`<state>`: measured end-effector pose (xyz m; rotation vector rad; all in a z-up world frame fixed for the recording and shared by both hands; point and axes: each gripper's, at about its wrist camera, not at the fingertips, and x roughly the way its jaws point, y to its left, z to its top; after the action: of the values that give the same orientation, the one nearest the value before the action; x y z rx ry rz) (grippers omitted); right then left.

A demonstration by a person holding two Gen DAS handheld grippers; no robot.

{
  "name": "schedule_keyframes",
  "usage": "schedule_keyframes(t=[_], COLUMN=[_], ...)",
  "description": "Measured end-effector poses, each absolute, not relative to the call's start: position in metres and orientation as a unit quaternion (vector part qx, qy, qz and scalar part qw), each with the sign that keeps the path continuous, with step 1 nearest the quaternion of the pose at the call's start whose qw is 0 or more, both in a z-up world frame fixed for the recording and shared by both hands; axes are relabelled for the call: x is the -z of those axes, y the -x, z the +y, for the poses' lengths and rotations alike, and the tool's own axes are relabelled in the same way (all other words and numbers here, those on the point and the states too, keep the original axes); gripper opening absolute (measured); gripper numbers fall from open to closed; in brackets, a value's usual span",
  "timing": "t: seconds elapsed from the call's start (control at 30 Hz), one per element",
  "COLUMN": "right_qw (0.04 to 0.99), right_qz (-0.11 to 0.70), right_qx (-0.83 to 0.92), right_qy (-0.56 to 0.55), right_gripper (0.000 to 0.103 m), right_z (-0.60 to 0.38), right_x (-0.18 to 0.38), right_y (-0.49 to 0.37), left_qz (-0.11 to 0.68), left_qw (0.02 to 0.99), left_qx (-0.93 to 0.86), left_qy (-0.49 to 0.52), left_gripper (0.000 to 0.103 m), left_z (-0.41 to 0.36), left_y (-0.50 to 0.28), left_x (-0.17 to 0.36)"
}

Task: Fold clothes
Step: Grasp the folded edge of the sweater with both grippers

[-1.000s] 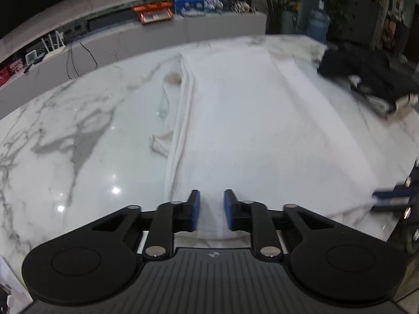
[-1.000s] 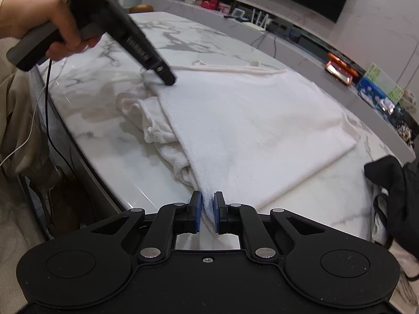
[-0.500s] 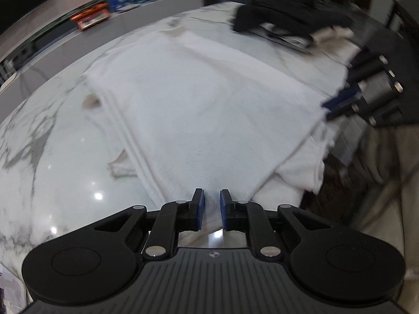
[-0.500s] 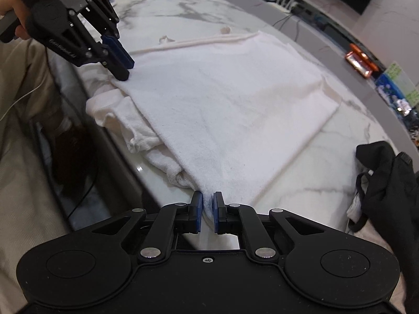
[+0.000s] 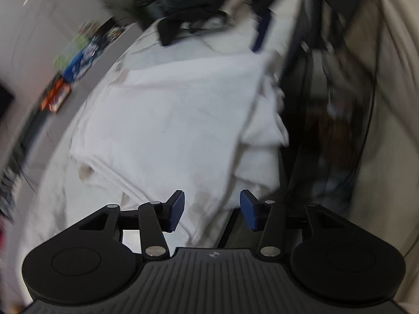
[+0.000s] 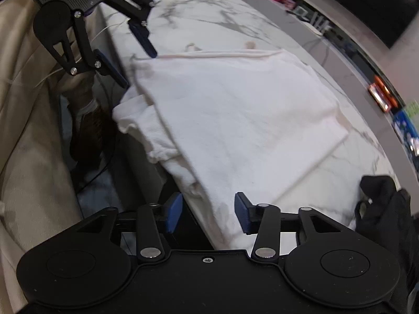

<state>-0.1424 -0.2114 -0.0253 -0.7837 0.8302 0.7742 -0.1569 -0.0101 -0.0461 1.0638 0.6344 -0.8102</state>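
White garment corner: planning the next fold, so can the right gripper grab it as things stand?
Probably yes: the right gripper is open, and the white garment corner lies between its jaws, unobstructed.

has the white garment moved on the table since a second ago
Yes. The white garment has been dragged toward the person: its near hem now spills over the marble table edge, between the open right gripper fingers.

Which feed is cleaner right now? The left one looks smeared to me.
Left wrist view: heavy motion blur, the white garment and the shelf clutter streak, only the open left claw is crisp. Right wrist view: mostly sharp, the garment's folds and the marble table veins read clearly, with fisheye bending at the edges; the right claw is open too.
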Motion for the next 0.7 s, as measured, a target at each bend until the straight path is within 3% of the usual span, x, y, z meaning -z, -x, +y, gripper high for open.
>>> schedule_keyframes(t=[0.33, 0.53, 0.7], right_qw=[0.741, 0.746, 0.747], right_qz=[0.360, 0.346, 0.348], right_qx=[-0.352, -0.338, -0.338], right_qy=[0.444, 0.459, 0.454], right_gripper=[0.048, 0.050, 0.044], right_z=[-0.188, -0.180, -0.180], right_x=[0.053, 0.061, 0.059], right_y=[0.148, 0.150, 0.153], left_qz=[0.175, 0.153, 0.193], left_qw=[0.652, 0.650, 0.671], left_qx=[0.326, 0.305, 0.331], left_qy=[-0.662, -0.680, -0.634], left_gripper=[0.053, 0.056, 0.051], left_z=[-0.030, -0.034, -0.032], left_y=[0.189, 0.185, 0.174], left_x=[0.106, 0.125, 0.105])
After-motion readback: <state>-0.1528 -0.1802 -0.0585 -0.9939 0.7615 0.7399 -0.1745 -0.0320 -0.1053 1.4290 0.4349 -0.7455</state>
